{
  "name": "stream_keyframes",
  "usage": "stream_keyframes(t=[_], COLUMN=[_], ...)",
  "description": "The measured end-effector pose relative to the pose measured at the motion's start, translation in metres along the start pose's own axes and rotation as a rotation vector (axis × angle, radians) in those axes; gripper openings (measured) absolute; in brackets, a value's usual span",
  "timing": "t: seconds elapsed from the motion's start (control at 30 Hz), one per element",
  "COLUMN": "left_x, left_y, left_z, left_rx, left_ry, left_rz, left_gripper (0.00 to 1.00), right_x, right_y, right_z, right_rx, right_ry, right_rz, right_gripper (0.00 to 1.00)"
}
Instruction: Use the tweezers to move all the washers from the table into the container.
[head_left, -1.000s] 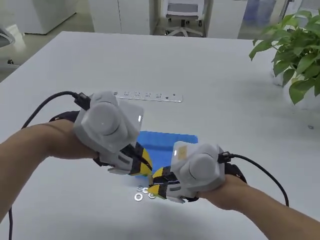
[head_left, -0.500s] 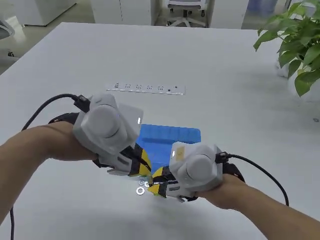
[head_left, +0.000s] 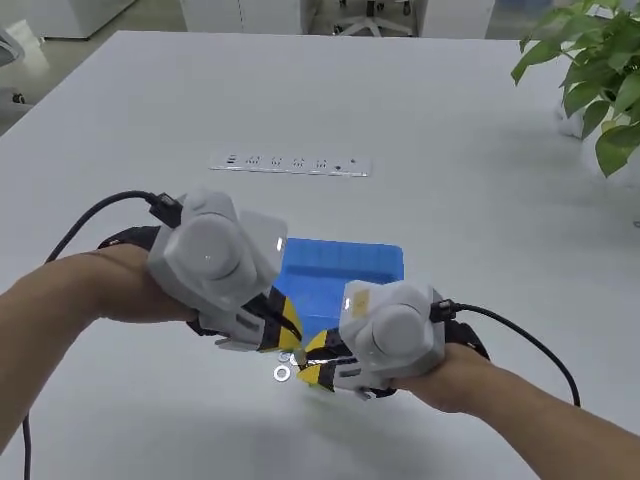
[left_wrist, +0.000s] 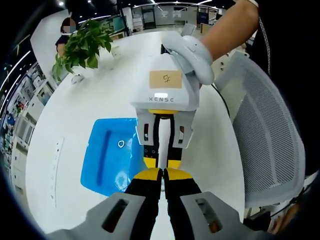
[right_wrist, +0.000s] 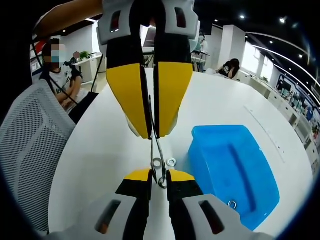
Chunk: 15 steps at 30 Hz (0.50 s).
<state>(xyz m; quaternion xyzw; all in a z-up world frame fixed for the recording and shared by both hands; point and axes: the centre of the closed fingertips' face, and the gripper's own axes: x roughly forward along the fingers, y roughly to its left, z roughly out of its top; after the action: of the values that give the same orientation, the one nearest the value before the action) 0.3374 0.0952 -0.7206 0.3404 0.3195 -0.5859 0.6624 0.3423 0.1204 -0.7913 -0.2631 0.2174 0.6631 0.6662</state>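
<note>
Across the last second little had moved, but one of three washers (right_wrist: 171, 161) on the table (right_wrist: 100, 150) beside the blue container (right_wrist: 240, 167) had slipped from sight under the jaw tips in the head view. The jaws of the left gripper (right_wrist: 154, 134) were clamped on the tweezers (right_wrist: 154, 145), and those of the right gripper (right_wrist: 159, 176) were pinched shut around their tips over a washer, so a pickup looked imminent.

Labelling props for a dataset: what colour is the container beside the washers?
Bright blue; the container shows best in the right gripper view.
</note>
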Motion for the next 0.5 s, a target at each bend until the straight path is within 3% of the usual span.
stream_keyframes(t=[0.5], left_x=[0.0028], left_y=[0.0064], left_z=[0.0009], left_rx=[-0.007], left_ry=[0.007], left_rz=[-0.001], left_gripper=[0.06], right_x=[-0.0016], right_y=[-0.0007], right_z=[-0.0078], right_rx=[0.014], right_ry=[0.025], right_rz=[-0.017], right_gripper=[0.11])
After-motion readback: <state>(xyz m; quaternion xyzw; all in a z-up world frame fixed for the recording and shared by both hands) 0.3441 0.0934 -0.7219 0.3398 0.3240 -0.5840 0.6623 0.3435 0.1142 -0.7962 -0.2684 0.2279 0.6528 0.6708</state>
